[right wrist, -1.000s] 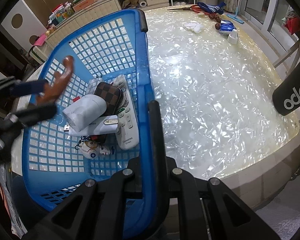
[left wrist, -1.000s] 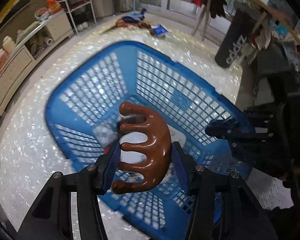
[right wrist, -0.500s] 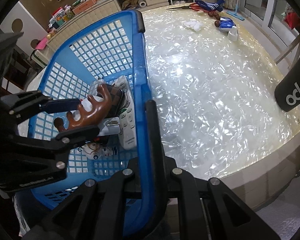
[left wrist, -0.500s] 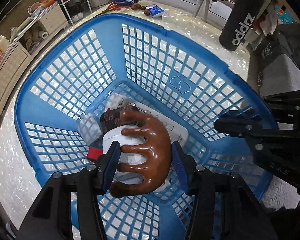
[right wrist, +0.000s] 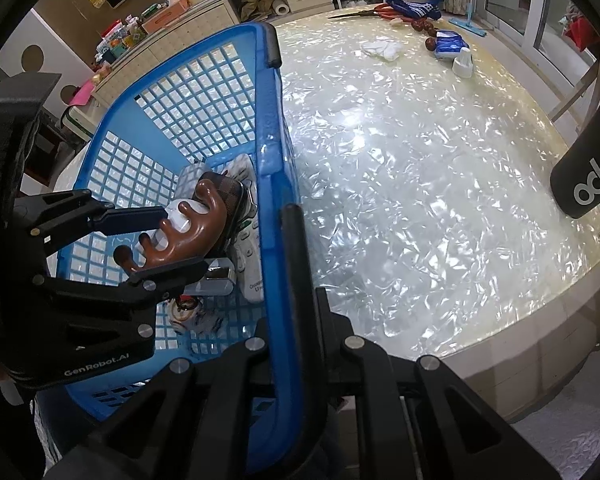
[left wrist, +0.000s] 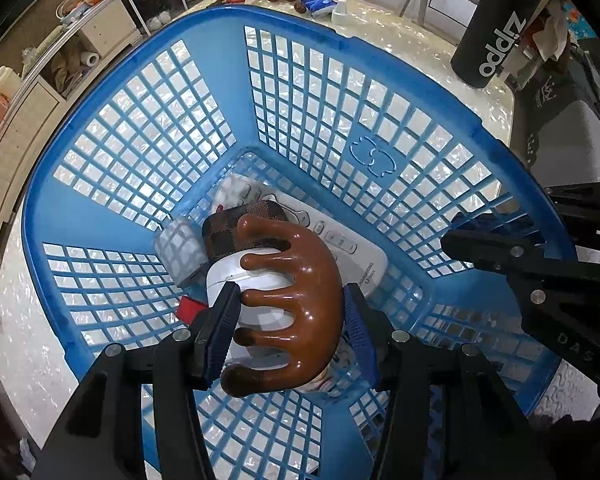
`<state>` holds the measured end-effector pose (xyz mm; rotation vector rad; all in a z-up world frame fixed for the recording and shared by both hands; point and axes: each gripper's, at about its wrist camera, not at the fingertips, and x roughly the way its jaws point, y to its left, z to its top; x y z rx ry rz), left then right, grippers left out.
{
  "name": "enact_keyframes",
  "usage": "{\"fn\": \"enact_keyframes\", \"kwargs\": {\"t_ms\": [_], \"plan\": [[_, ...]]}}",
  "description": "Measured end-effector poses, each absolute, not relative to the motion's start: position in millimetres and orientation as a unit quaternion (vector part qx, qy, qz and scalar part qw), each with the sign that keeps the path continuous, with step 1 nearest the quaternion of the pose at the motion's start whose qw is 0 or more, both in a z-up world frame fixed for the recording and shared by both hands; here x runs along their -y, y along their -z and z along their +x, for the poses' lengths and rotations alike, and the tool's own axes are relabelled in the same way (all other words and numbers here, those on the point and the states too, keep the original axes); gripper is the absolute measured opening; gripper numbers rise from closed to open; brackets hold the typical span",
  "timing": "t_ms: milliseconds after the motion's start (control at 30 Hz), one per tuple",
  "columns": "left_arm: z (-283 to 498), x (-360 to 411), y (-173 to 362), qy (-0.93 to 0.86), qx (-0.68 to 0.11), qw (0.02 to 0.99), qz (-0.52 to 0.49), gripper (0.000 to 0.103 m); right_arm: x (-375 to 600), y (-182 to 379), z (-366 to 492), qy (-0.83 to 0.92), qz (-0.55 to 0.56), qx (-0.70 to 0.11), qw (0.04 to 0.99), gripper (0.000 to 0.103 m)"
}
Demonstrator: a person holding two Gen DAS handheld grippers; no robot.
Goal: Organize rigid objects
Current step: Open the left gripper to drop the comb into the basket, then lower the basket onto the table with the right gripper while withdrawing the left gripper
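The left gripper (left wrist: pixel 290 312) was black plastic with 2 blue ribbed pads (left wrist: pixel 358 328), silver screws and white "GenRobot.AI" lettering. The right gripper (right wrist: pixel 296 240) matched, black with silver screws.

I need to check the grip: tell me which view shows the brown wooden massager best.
The left wrist view: the brown wooden massager fills the centre, clamped in the left gripper, all prongs visible. The right wrist view shows it smaller, side-on, partly hidden by a finger.

Glossy brown massager (left wrist: pixel 300 304), perhaps lacquered wood; smooth blue plastic basket (left wrist: pixel 316 120); shimmering pearly tabletop (right wrist: pixel 420 200).
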<state>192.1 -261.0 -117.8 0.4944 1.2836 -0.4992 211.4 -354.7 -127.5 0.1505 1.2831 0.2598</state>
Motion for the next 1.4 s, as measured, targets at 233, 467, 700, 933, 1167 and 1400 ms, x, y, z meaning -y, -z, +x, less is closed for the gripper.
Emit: {"fn": "enact_keyframes", "kwargs": {"t_ms": [233,467,700,933,1167,1400], "plan": [[187.7,267.9,117.7,0.232,-0.584,0.742,0.233,0.072,356.5,128.1,211.1,-0.12,0.072,-0.596,0.791,0.009],[183.1,264.3,99.1,0.208,-0.542,0.781,0.23,0.078,358.3,119.1,207.2,-0.115,0.076,-0.59,0.796,0.009],[174.4,248.7,77.2,0.183,-0.508,0.813,0.217,0.079,361.8,104.3,206.7,-0.101,0.085,-0.571,0.811,0.023],[160.3,215.8,46.6,0.164,-0.479,0.849,0.155,0.079,356.5,87.0,207.6,-0.094,0.084,-0.558,0.82,0.051],[144.7,181.8,11.8,0.136,-0.441,0.883,0.084,0.08,337.6,71.4,199.6,-0.079,0.06,-0.54,0.836,0.074],[124.6,169.2,4.1,0.131,-0.44,0.886,0.058,0.087,328.3,62.9,185.9,-0.092,0.057,-0.535,0.838,0.091]]}}
